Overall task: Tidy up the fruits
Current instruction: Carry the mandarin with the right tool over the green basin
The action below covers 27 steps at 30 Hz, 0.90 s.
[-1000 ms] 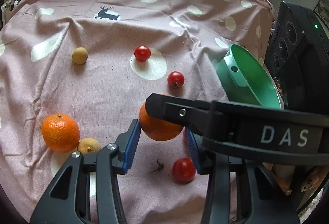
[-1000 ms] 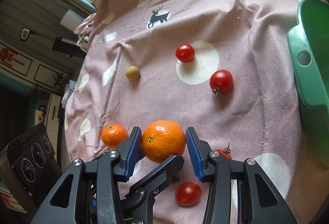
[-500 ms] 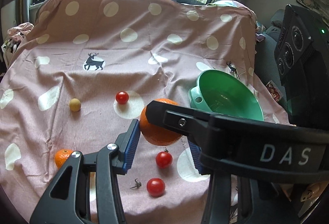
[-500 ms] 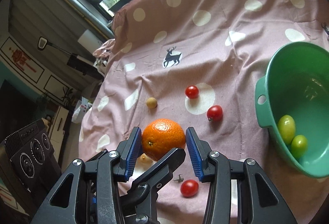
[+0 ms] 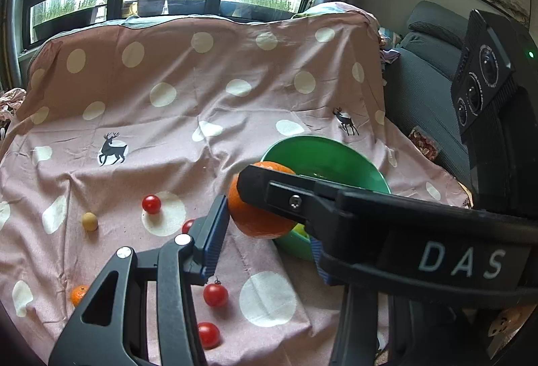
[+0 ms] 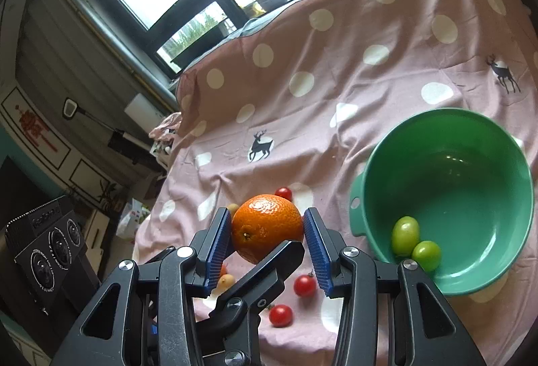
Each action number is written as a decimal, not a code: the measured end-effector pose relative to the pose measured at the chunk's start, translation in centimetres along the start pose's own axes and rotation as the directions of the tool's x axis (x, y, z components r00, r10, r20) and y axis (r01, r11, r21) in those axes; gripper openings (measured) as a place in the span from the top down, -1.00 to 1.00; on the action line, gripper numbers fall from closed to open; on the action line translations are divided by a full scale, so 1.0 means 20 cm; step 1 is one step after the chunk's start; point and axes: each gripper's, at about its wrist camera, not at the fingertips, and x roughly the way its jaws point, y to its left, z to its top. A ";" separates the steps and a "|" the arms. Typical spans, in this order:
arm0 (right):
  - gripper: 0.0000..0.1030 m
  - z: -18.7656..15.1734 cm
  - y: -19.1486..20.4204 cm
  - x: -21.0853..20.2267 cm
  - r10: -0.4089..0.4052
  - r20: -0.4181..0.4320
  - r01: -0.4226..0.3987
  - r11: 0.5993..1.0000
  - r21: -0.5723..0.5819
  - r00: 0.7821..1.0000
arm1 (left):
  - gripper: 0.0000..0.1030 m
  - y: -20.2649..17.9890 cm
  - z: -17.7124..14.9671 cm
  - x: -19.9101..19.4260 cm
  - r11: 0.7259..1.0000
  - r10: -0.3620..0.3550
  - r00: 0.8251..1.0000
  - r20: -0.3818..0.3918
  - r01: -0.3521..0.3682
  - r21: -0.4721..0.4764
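Pink polka-dot cloth with deer prints (image 6: 353, 90) spread under tall dark-framed windows, carrying a green bowl (image 6: 447, 130) with two green fruits (image 6: 415, 241) inside. Left of the bowl and lifted clear of the cloth, an orange (image 6: 267, 226) pinched from both sides: right gripper (image 6: 268, 236) and left gripper (image 5: 265, 231) each part closed, blue pads pressed against its peel. Below and left of the bowl, cherry tomatoes (image 6: 280, 315), a smaller orange (image 5: 79, 294) and a pale round fruit (image 5: 89, 221) scattered loose.

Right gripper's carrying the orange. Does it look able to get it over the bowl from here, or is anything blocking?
Probably yes. The right gripper is shut on the orange, lifted clear of the cloth. The bowl sits open just to its right, holding only two green fruits, with nothing between.
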 end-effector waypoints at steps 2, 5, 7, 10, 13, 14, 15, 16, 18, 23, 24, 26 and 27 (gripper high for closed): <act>0.09 0.01 -0.02 -0.03 -0.014 0.017 0.014 1.000 0.008 1.000 | 0.11 -0.03 0.02 0.02 1.000 -0.014 1.000 -0.003 0.014 0.012; 0.08 0.03 -0.06 -0.06 -0.027 0.038 0.026 0.999 0.022 0.999 | 0.11 -0.09 0.04 0.05 0.999 -0.019 1.000 0.001 0.019 0.042; 0.08 0.03 -0.11 -0.09 -0.019 0.044 0.017 0.999 0.034 0.999 | 0.11 -0.13 0.05 0.08 0.998 -0.030 1.000 0.005 0.030 0.055; 0.09 0.04 -0.19 -0.12 -0.025 0.046 0.022 0.998 0.060 0.999 | 0.11 -0.17 0.06 0.14 0.996 -0.064 0.998 -0.013 0.064 0.054; 0.08 0.05 -0.25 -0.14 -0.067 0.055 0.064 0.995 0.071 0.996 | 0.11 -0.23 0.07 0.22 0.995 -0.087 0.996 -0.036 0.089 0.052; 0.08 0.05 -0.27 -0.15 -0.083 0.055 0.079 0.994 0.075 0.995 | 0.11 -0.25 0.07 0.24 0.994 -0.096 0.994 -0.043 0.099 0.052; 0.08 0.06 -0.29 -0.15 -0.099 0.056 0.095 0.992 0.082 0.993 | 0.11 -0.26 0.07 0.26 0.993 -0.106 0.993 -0.050 0.108 0.053; 0.08 0.06 -0.31 -0.16 -0.114 0.057 0.109 0.990 0.089 0.992 | 0.11 -0.27 0.07 0.29 0.992 -0.116 0.992 -0.057 0.119 0.053; 0.08 0.07 -0.36 -0.16 -0.140 0.058 0.133 0.985 0.110 0.988 | 0.11 -0.29 0.08 0.34 0.989 -0.137 0.988 -0.077 0.140 0.044; 0.07 0.07 -0.45 -0.17 -0.203 0.047 0.195 0.971 0.142 0.978 | 0.11 -0.34 0.07 0.44 0.982 -0.180 0.977 -0.115 0.184 0.027; 0.07 0.07 -0.47 -0.17 -0.208 0.042 0.200 0.968 0.150 0.977 | 0.11 -0.35 0.07 0.45 0.981 -0.185 0.975 -0.122 0.190 0.029; 0.06 0.06 -0.51 -0.17 -0.218 0.034 0.210 0.964 0.163 0.975 | 0.11 -0.37 0.07 0.49 0.979 -0.195 0.971 -0.136 0.201 0.033; 0.06 0.06 -0.52 -0.17 -0.224 0.029 0.216 0.962 0.169 0.974 | 0.11 -0.37 0.06 0.51 0.978 -0.201 0.969 -0.144 0.207 0.029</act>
